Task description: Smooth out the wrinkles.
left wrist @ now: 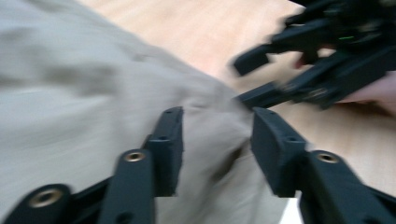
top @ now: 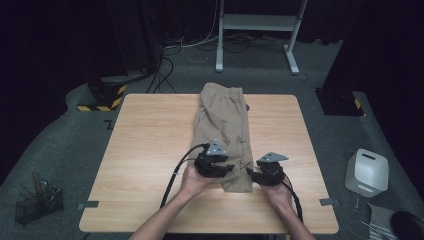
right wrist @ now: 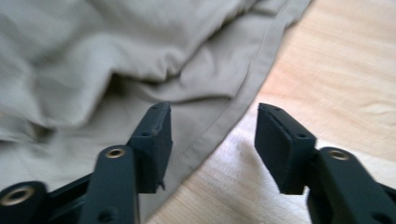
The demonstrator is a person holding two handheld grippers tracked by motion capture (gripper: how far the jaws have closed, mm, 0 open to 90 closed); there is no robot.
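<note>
Khaki trousers [top: 223, 131] lie folded lengthwise into one narrow strip on the wooden table [top: 145, 150], set a bit right of the table's middle. Long axis runs near-to-far. Waistband end points away from the person and reaches the far edge, slightly overhanging it; leg end points toward the person and stops short of the near edge. Strip tilts a little, near end further right than far end. Fabric is plain beige, soft creases, a stitched hem along the edge in the right gripper view.

Left gripper [top: 215, 165] sits over the near end of the trousers, held in the person's left hand [top: 192, 181]. In the left gripper view its jaws stand moderately apart with cloth [left wrist: 93, 93] behind them, no pinch visible; picture is motion-blurred.

Right gripper [top: 267, 172] sits just beside the right edge of the leg end, in the right hand [top: 280, 192]. In the right gripper view its jaws are parted about halfway and straddle the hemmed edge [right wrist: 224, 116]: one jaw over cloth, the other over bare wood. Pads are not pressing on fabric.

Beyond the table: grey floor, white canister [top: 366, 172] at right, wire basket [top: 39, 202] at left, white stand frame [top: 257, 22] at the far side.
</note>
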